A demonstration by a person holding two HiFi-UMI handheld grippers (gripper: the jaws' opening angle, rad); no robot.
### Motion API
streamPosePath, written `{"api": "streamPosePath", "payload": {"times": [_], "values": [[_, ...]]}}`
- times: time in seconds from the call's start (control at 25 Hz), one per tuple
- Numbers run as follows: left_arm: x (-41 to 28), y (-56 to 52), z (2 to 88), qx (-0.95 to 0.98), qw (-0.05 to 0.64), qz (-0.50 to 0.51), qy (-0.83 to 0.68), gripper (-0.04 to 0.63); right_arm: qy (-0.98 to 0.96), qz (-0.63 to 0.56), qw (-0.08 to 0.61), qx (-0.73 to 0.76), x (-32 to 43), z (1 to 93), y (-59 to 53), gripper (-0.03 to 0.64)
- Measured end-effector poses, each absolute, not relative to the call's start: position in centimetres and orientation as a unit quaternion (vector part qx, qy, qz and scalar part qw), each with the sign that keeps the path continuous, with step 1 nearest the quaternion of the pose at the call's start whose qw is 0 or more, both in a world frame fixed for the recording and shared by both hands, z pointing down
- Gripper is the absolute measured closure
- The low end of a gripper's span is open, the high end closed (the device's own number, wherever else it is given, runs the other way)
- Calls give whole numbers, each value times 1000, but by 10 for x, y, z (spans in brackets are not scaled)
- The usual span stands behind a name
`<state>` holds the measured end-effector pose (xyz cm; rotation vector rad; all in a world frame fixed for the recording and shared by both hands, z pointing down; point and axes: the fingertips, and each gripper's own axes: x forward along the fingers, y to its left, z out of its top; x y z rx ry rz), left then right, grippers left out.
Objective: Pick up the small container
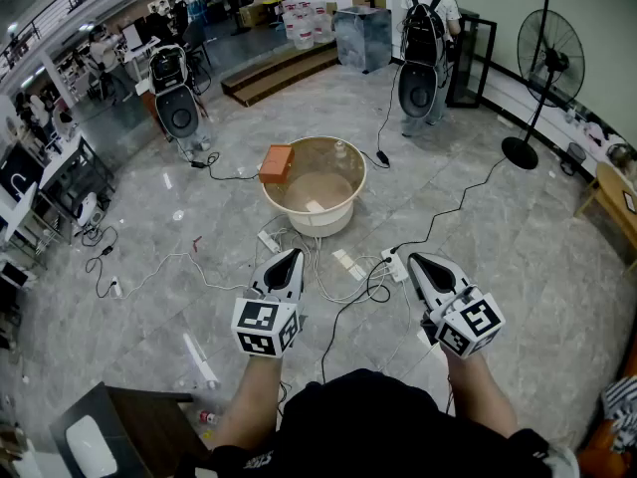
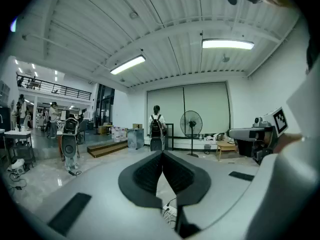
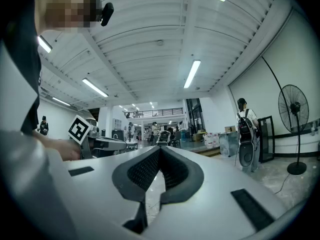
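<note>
Grey polished stone floor [image 1: 518, 267]. Round beige plastic basin [image 1: 320, 223], standing on it ahead of both grippers, well apart from them. Two bare forearms [image 1: 244, 396], stretched forward side by side, near level. Left gripper [image 1: 293, 255] and right gripper [image 1: 414, 259]: tongs pressed together, nothing between. Small orange box-shaped container [image 1: 277, 163], resting on the basin's left rim.

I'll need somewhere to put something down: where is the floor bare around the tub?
Bare floor lies right of the tub, between the right claw and the wooden table, crossed only by one black cable. Crowded: the cables and power strips on the floor in front of the tub.
</note>
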<state>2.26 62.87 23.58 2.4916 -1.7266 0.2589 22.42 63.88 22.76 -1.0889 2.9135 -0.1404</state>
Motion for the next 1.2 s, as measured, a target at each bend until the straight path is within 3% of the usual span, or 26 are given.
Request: {"api": "streamPosePath", "payload": {"times": [0.72, 1.2], "values": [[42, 620, 277, 806, 91, 97, -577, 581, 943, -79, -1, -324, 246, 263, 628, 604], [18, 481, 294, 836, 110, 82, -532, 581, 920, -116, -24, -374, 221, 287, 502, 603]]}}
